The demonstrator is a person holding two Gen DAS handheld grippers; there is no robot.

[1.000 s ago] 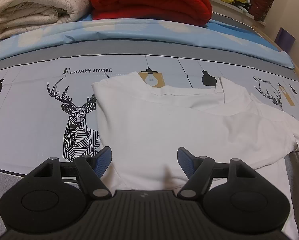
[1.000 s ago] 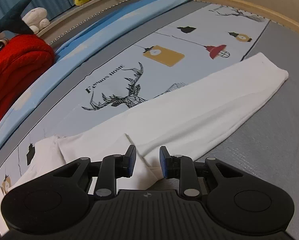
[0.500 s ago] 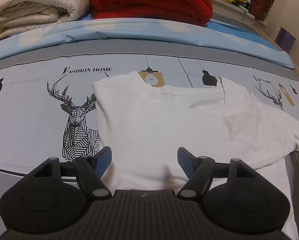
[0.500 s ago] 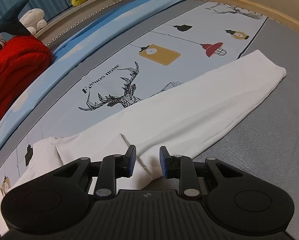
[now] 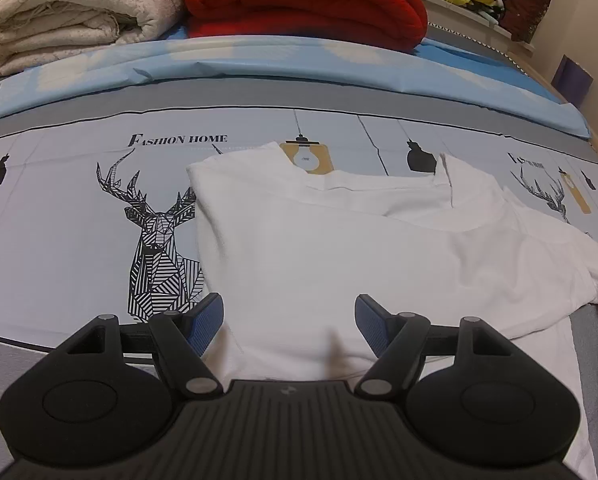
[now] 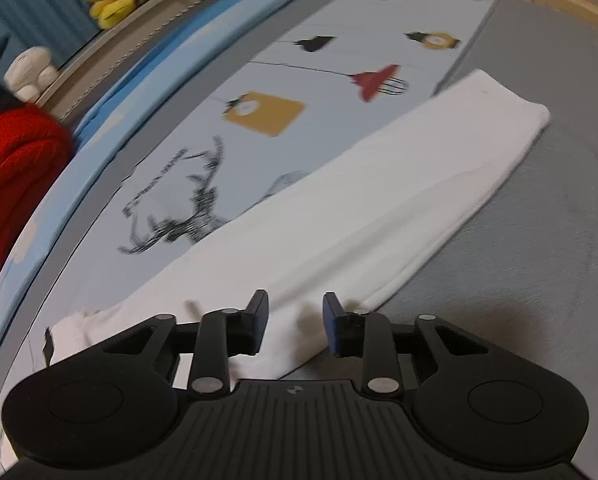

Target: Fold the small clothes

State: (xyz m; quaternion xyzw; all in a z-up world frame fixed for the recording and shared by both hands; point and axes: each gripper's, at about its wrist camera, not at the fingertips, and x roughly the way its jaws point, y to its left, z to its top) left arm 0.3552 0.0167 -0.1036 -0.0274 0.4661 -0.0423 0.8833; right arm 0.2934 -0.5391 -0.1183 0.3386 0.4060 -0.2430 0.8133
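Over the white shirt (image 5: 339, 248), both grippers' fingers (image 5: 209, 320) spread apart, holding nothing.

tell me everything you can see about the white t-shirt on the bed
The white t-shirt is plain, soft-looking knit fabric, lying flat on the printed bedsheet with its collar toward the folded blankets. One side looks already folded inward, giving a long straight edge, and a sleeve spreads to the right. The open left gripper sits over its lower part; the open right gripper straddles its folded edge, gripping nothing.

Soft matt white cloth shirt (image 5: 339, 248) on a smooth printed bedsheet (image 5: 59, 208); ribbed matt black plastic left gripper (image 5: 289, 320); fuzzy red blanket (image 5: 299, 0) at upper centre.
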